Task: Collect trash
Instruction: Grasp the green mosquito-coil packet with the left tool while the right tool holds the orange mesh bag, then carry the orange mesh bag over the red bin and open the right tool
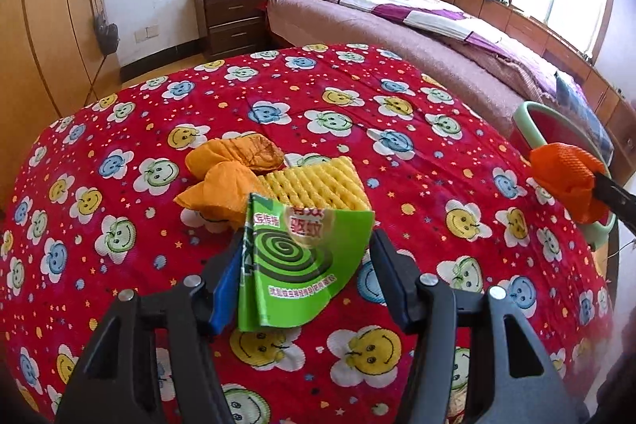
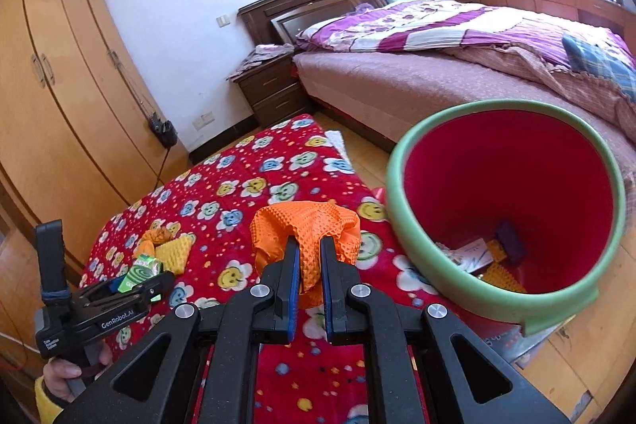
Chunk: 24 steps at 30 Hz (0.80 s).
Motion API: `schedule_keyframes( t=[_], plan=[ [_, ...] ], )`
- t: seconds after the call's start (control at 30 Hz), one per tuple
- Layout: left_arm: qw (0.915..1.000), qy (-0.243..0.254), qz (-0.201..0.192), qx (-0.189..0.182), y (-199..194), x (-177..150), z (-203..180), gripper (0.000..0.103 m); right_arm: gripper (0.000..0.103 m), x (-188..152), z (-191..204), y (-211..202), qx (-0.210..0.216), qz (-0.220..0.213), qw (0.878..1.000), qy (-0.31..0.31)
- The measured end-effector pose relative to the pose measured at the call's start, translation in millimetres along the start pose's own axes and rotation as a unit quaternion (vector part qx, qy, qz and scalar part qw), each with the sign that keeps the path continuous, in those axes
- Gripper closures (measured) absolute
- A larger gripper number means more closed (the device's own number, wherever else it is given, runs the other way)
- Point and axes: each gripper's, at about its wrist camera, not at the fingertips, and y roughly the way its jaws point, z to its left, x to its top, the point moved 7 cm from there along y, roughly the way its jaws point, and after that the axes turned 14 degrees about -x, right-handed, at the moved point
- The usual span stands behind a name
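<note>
A green mosquito-coil box [image 1: 296, 265] lies on the red smiley-flower cloth [image 1: 119, 130], between the fingers of my left gripper [image 1: 306, 257], whose jaws stand apart around it without clearly pressing it. Beyond it lie a yellow foam net [image 1: 318, 185] and crumpled orange wrappers [image 1: 230, 169]. My right gripper [image 2: 310, 249] is shut on an orange foam net [image 2: 306, 225] and holds it above the cloth, left of the red bin with a green rim [image 2: 469, 289]. The bin holds several scraps. The left gripper [image 2: 135, 285] and the box [image 2: 141, 271] also show in the right wrist view.
A bed [image 2: 457, 66] with a purple quilt stands behind the bin. A dark nightstand [image 1: 234, 18] is at the back, wooden wardrobes [image 2: 59, 86] on the left. Wooden floor [image 2: 596, 344] surrounds the bin.
</note>
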Motion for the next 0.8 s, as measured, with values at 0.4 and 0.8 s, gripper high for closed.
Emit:
schedule_keyframes(
  t=[0.4, 0.8],
  plan=[
    [0.9995, 0.005, 0.005, 0.031, -1, 0, -5, 0.047, 0.093, 3, -24, -14, 0.007, -0.011, 1.0, 0.025],
    [0.9994, 0.004, -0.032, -0.013, -32, 15, -52, 0.048, 0.093, 8, -62, -30, 0.002, -0.029, 0.997, 0.066]
  ],
)
